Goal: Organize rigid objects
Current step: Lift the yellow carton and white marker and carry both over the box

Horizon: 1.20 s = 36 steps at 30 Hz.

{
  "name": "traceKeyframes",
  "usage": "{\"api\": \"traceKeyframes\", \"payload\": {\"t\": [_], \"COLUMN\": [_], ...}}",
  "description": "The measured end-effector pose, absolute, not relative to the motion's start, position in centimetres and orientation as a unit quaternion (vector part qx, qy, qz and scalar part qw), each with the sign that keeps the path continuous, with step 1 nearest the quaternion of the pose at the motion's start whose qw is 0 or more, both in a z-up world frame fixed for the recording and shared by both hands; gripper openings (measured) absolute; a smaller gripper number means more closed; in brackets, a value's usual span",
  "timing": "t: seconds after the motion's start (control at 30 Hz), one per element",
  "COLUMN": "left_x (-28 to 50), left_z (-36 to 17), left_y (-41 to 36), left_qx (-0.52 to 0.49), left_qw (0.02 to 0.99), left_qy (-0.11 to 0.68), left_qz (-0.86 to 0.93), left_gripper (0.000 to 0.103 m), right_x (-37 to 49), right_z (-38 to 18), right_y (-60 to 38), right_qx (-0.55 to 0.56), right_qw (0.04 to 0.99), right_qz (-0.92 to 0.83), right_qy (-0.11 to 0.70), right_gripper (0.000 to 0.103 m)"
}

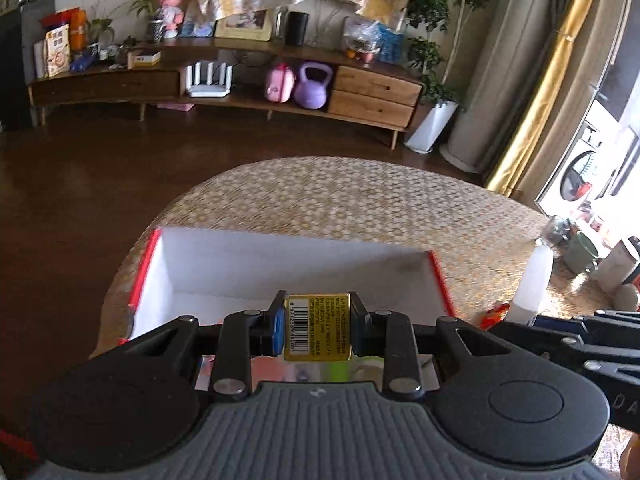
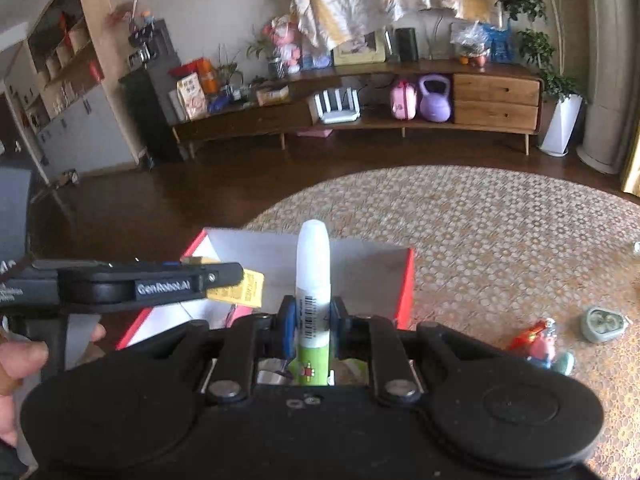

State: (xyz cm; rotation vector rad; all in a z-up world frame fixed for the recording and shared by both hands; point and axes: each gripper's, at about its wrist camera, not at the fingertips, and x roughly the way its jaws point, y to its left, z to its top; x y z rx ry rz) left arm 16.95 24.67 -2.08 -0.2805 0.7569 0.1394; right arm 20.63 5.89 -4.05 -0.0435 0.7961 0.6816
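Observation:
My left gripper (image 1: 318,322) is shut on a small yellow box (image 1: 317,326) with a barcode, held above the near edge of an open box (image 1: 248,264) with red sides and a white inside. My right gripper (image 2: 313,320) is shut on a white and green bottle (image 2: 313,276) that stands upright between the pads, near the red box (image 2: 360,264). In the right wrist view the left gripper (image 2: 224,276) reaches in from the left with the yellow box (image 2: 244,290). The left wrist view shows the bottle (image 1: 534,280) at the right edge.
A round woven rug (image 2: 500,240) covers the floor under the box. On it lie a toy figure (image 2: 544,344) and a small pale green container (image 2: 604,324). A low wooden cabinet (image 1: 240,80) with clutter lines the far wall. A hand (image 2: 20,360) shows at the left.

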Motion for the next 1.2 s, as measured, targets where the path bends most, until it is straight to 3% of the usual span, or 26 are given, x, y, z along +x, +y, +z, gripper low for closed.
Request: {"api": "traceKeyframes", "payload": {"t": [0.47, 1.2], "left_x": [17.9, 19.1], "left_z": [-6.6, -8.9], "left_y": [26.8, 26.6], "left_qx": [-0.159, -0.157], "left_qw": [0.899, 0.890], "left_qy": [0.403, 0.427], "left_qz": [0.060, 0.032], "left_gripper": [0.029, 0.029], "right_x": [22.0, 23.0], "right_z": [-9.6, -12.6], "right_y": [9.1, 10.3], "right_qx": [-0.061, -0.073], "right_qw": [0.842, 0.825], "right_qz": [0.317, 0.314], "right_qy": [0.433, 0.464], "right_gripper": [0.016, 0.016]}}
